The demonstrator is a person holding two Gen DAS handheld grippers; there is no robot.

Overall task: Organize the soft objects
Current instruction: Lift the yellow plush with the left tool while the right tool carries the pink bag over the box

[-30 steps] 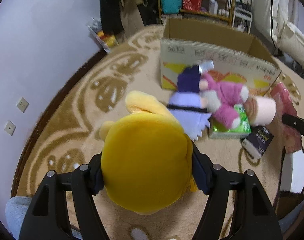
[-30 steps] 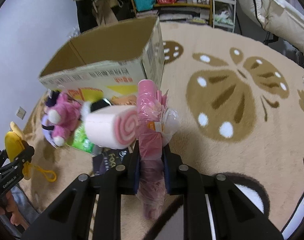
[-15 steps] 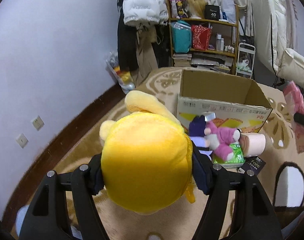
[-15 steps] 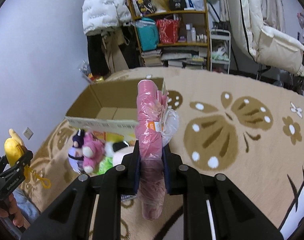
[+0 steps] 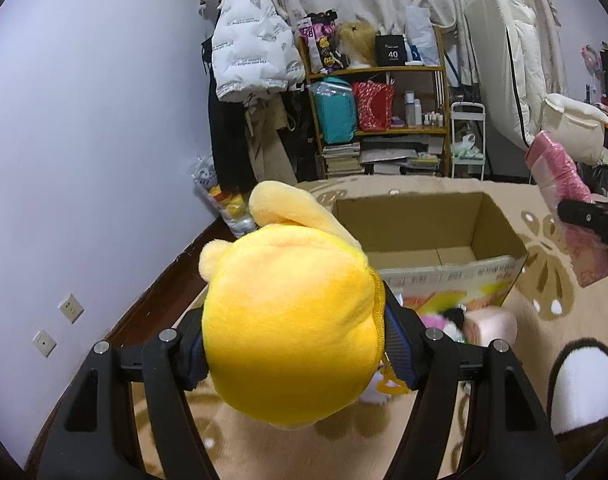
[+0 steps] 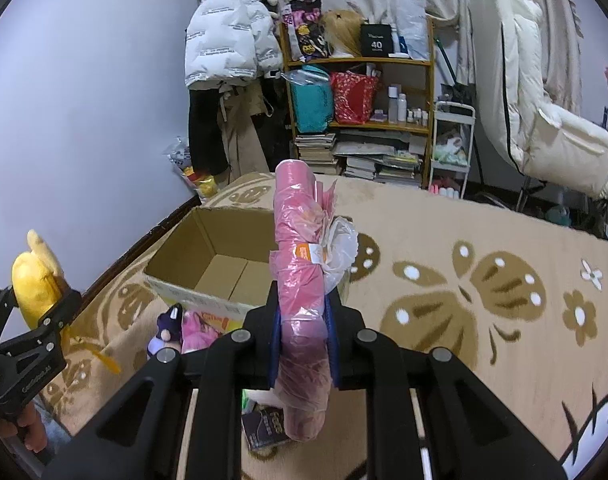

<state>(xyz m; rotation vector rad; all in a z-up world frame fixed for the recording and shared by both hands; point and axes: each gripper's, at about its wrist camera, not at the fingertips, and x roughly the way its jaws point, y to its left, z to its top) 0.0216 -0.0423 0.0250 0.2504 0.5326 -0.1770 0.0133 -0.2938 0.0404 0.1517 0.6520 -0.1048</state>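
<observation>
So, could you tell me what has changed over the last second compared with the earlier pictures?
Both grippers have risen and tipped up: the views now look over the rim into the cardboard box, not down at the rug. The left gripper still clamps the yellow plush; the right gripper still clamps the pink plastic-wrapped bundle. Nothing was released. The box and the toy pile in front of it stayed put.

A big tan carpet with brown butterfly and flower shapes covers the floor across the lower half of the right wrist view. An open cardboard box sits on it at middle left. Just below the box, touching its front, lie a purple plush toy, a pink plush toy and a dark packet at the bottom middle.
</observation>
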